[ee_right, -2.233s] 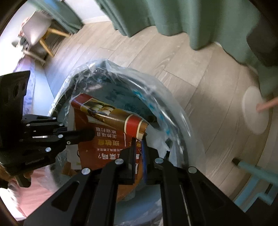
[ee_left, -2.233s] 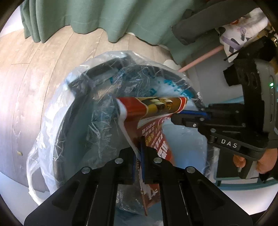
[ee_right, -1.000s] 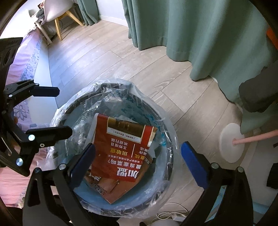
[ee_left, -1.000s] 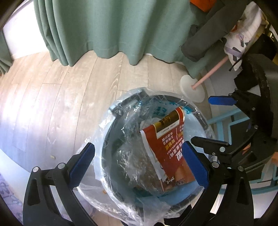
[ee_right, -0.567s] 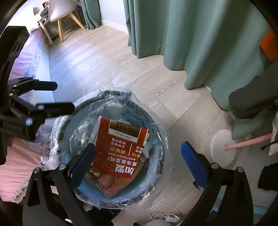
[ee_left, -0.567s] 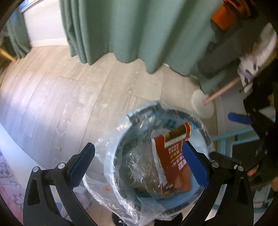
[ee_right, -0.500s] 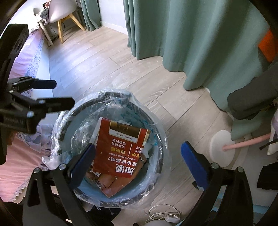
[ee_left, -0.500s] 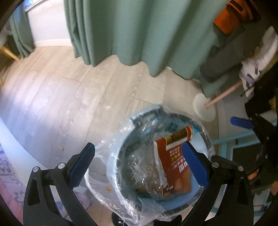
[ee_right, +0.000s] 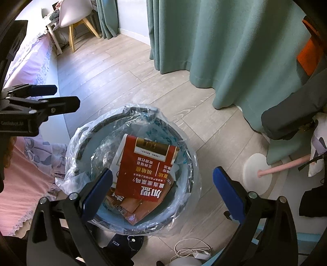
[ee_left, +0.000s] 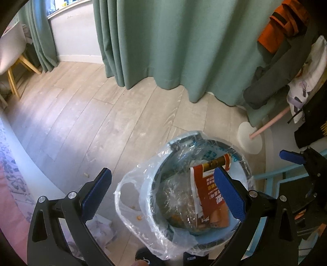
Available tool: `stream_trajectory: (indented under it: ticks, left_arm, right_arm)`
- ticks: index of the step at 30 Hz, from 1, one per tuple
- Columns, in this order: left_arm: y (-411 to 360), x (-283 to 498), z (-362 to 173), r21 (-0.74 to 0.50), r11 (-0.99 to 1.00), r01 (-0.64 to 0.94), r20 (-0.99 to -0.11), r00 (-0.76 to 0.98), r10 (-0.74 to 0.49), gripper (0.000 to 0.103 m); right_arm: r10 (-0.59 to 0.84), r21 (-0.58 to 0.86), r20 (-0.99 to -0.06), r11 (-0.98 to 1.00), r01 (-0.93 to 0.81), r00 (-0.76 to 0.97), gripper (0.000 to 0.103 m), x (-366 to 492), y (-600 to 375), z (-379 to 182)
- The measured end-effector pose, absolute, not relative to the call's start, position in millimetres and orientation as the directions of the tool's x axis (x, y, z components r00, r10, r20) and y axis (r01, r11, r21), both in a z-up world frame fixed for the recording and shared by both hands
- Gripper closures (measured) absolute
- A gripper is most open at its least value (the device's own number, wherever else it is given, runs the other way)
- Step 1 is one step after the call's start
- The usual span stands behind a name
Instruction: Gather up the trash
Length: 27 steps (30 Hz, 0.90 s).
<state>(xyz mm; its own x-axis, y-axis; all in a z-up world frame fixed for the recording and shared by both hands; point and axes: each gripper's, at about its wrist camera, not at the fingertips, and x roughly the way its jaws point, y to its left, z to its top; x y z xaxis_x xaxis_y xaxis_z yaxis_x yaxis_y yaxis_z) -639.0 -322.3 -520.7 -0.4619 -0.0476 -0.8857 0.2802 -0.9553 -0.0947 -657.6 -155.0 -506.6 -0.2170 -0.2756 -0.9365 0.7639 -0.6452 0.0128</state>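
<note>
A: What sits at the far left?

B: A pink bedspread (ee_right: 24, 174) with a pale flower print, and a white chair (ee_right: 71, 14) farther back on the wooden floor (ee_right: 126, 67).

A: And the left tongs (ee_left: 161, 192)?

B: Spread wide with nothing between the blue pads, held above the bin (ee_right: 85, 135). The right wrist view also shows them at its left edge, released.

A: Where is the trash?

B: A red printed carton (ee_right: 147, 167) lies flattened inside the bin, leaning against the clear plastic liner (ee_right: 73, 143) that drapes over the rim. It touches neither pair of tongs.

A: The right tongs (ee_right: 162, 185)?

B: Also gaping, empty, above the bin.

A: Anything further right?

B: Green curtains (ee_right: 224, 51) reach the floor; a pink pole (ee_right: 286, 165) stands in a white round base (ee_right: 257, 174), and dark clothes hang beside an orange garment (ee_left: 280, 28).
</note>
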Motion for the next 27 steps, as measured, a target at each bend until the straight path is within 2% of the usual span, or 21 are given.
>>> stream_trajectory:
  ticks: [19, 27]
  left_arm:
    - [-317.2, -625.7, -481.1, -0.178, -0.947, 0.267, -0.826, -0.564, -0.004, 0.006]
    - [-310.9, -620.8, -471.7, -0.158, -0.957, 0.244, -0.814, -0.580, -0.013, 0.006]
  right_arm:
    - [-0.287, -0.002, -0.924, -0.655, 0.756, -0.251, 0.007, -643.5, -161.1, -491.8]
    - [-0.279, -0.007, -0.925, -0.668, 0.744, -0.259, 0.007, -643.9, -159.9, -491.4]
